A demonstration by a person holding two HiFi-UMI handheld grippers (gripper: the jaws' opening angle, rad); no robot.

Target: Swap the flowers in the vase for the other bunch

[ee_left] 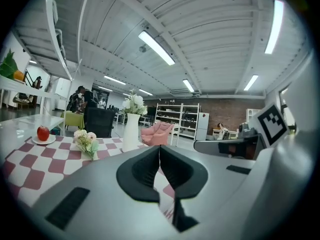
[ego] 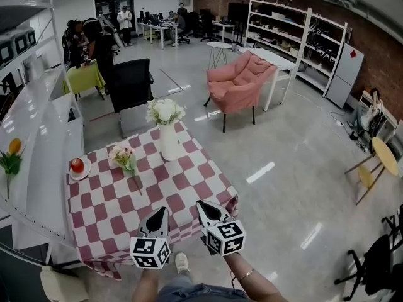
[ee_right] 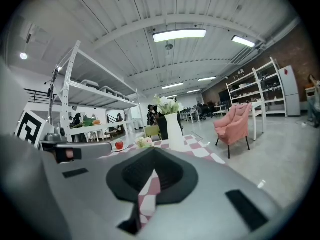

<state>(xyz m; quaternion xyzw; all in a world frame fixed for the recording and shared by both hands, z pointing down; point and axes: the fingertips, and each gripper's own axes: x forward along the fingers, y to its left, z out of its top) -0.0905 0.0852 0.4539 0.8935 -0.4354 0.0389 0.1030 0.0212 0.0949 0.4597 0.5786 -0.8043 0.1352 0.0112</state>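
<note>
1. While both claws hang over the near edge of the table (ego: 189, 187), the left claw (ego: 160, 212) has its jaws pressed together on nothing. The right claw (ego: 203, 205) looks closed at the tips and just as empty. Reaching the flowers like this would only poke them, so each claw must spread before it goes in.
2. The white flowers (ego: 165, 111) stand in the vase (ego: 169, 142), which is upright toward the far side of the table. It is tall and narrow, so a sideways tug on the stems could probably tip it. A straight lift, with the other claw steadying the vase, looks safer.
3. The pink bunch (ego: 123, 158) lies flat on the cloth (ego: 94, 219), left of the vase and apart from it. Pinching the heads rather than the stems would crush the blooms. A low scoop could snag the cloth and drag everything on it.
4. An apple (ego: 77, 165) sits near the table's left edge, beyond the pink bunch. A wide sweep by the left claw could send it rolling.
5. Either bunch may splay. A pinch that catches only some stems would leave the rest behind or drop them.
6. If the white flowers are set down on top of the pink bunch, the two could get mixed up.
</note>
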